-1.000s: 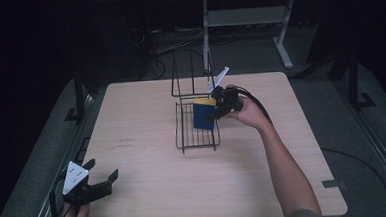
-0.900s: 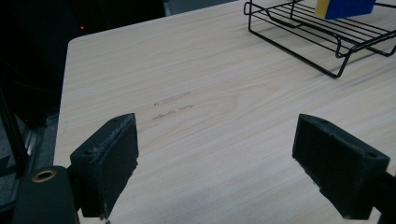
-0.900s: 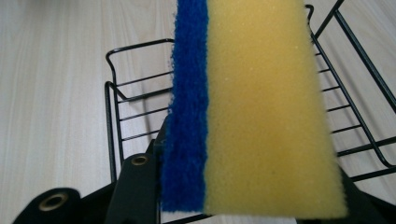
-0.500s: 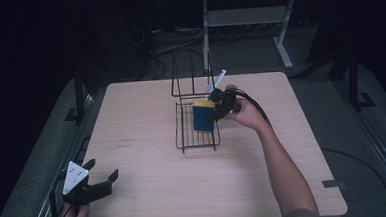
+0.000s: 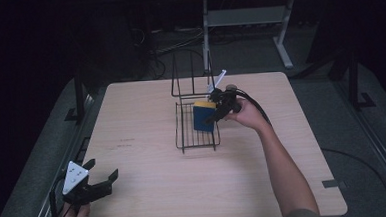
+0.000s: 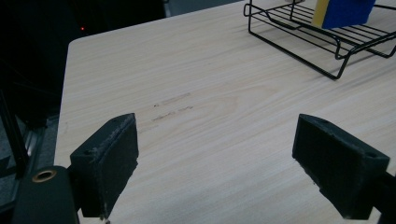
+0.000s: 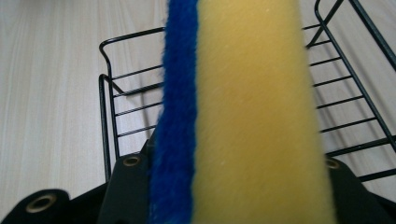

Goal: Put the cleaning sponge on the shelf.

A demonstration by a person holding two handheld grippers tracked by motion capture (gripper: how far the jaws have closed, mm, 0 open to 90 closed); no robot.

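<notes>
Idling at seven o'clock, the left gripper (image 5: 92,184) stands wide and empty. Toward one o'clock, the right gripper (image 5: 220,111), jaws just easing apart, flanks the sponge (image 5: 203,117) standing on edge in the wire rack (image 5: 197,141). Released upright, it may topple or snag a retreating pad.

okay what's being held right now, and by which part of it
The right gripper has the blue-and-yellow sponge edge-on between its fingers over the wire rack; its jaws have just been opening. The left gripper holds nothing.
</notes>
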